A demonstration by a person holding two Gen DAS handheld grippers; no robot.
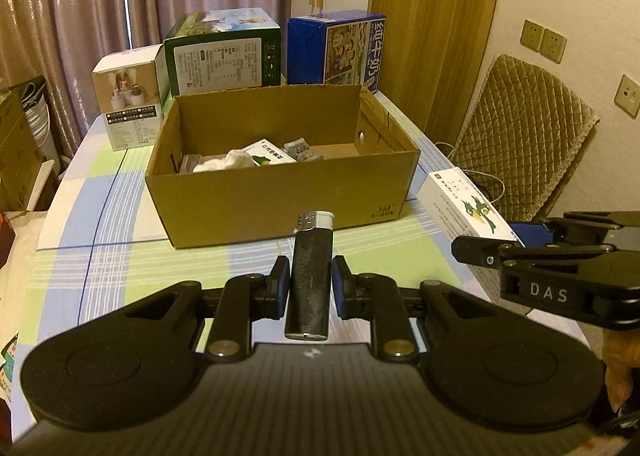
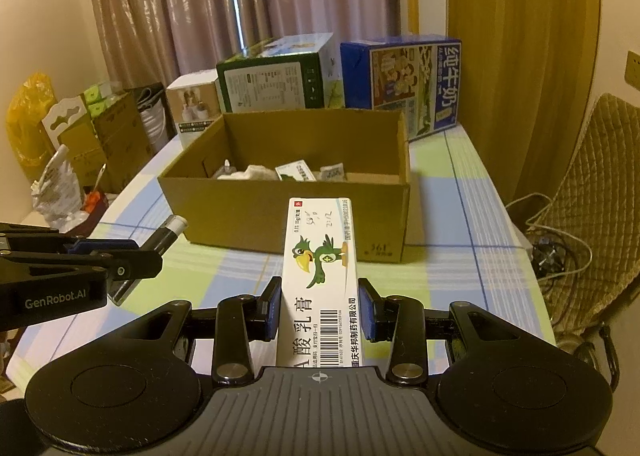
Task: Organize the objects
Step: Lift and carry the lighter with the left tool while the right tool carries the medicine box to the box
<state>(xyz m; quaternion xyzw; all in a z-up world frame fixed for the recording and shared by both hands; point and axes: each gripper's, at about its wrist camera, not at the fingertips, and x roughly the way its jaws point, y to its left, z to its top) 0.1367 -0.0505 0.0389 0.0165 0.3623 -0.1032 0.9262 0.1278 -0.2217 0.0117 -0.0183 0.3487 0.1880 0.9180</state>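
My left gripper (image 1: 310, 281) is shut on a black lighter (image 1: 309, 280) with a white and metal top, held upright above the checked tablecloth. My right gripper (image 2: 320, 312) is shut on a long white medicine box (image 2: 320, 272) printed with a green bird. An open cardboard box (image 1: 280, 192) stands just ahead of both, with several small packets and a white wad inside. The left wrist view shows the right gripper (image 1: 520, 242) and its medicine box (image 1: 464, 208) at the right. In the right wrist view, the left gripper (image 2: 132, 252) and lighter (image 2: 168, 234) sit at the left.
Behind the cardboard box (image 2: 280, 200) stand a white carton (image 1: 128, 104), a green carton (image 1: 224, 52) and a blue milk carton (image 1: 336, 48). A quilted chair (image 1: 524, 136) with cables is right of the table. Bags and boxes (image 2: 80, 144) crowd the floor to the left.
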